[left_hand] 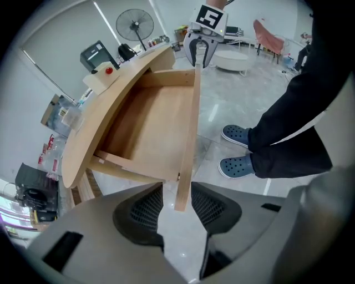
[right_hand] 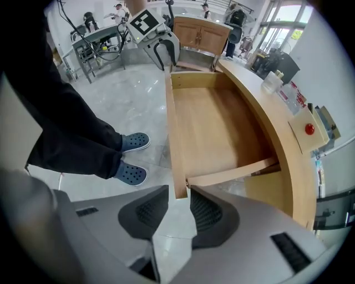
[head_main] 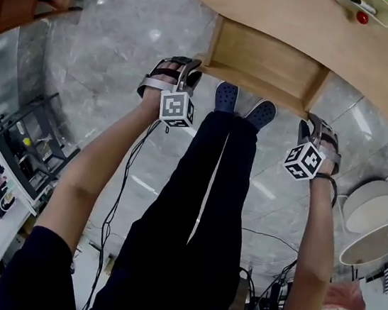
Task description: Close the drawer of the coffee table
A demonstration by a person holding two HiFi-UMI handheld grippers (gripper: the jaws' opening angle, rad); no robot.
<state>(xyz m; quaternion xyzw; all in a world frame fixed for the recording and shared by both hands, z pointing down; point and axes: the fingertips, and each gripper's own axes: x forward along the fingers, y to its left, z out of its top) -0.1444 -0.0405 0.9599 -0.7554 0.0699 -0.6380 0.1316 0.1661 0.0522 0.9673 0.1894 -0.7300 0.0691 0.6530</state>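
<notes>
Grey marble floor (head_main: 112, 24) lies under the coffee table (head_main: 299, 15), whose drawer (head_main: 265, 57) stands pulled out. The left gripper (left_hand: 177, 199) and right gripper (right_hand: 178, 202) straddle its front panel (right_hand: 173, 144), jaws apart, unclamped. The closing push looks about to begin; it calls for even pressure at both ends.

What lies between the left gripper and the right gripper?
In the head view: the drawer's front panel and the person's blue shoes, between left gripper and right gripper.
</notes>
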